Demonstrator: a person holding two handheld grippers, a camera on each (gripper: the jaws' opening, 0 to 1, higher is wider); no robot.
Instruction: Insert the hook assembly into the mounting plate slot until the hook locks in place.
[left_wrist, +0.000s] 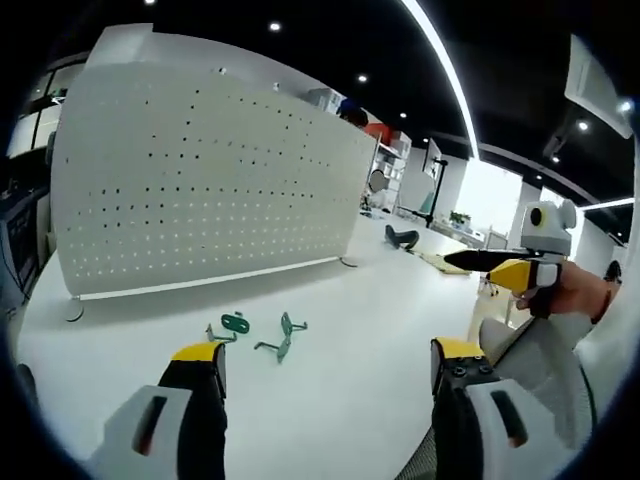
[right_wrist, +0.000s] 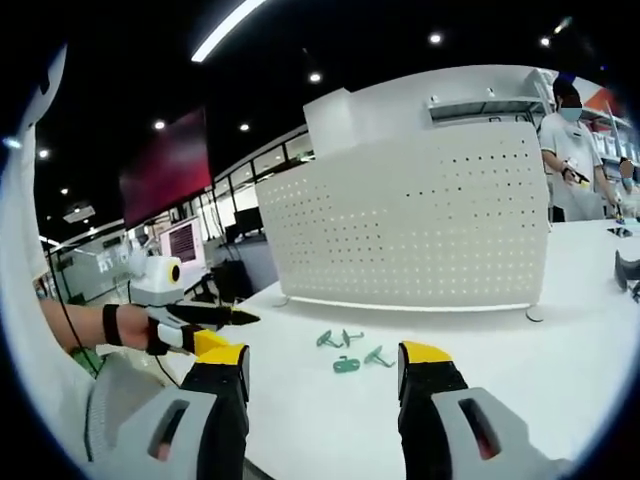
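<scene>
Tongs (left_wrist: 325, 365) agape — hooks (left_wrist: 258, 334) (table-centre) unobstructed

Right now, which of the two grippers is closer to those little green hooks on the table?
Hard to separate them; the left gripper seems slightly nearer. Both hover open above the white table, with the green hooks lying ahead of their jaws. The right gripper is similarly short of them.
</scene>
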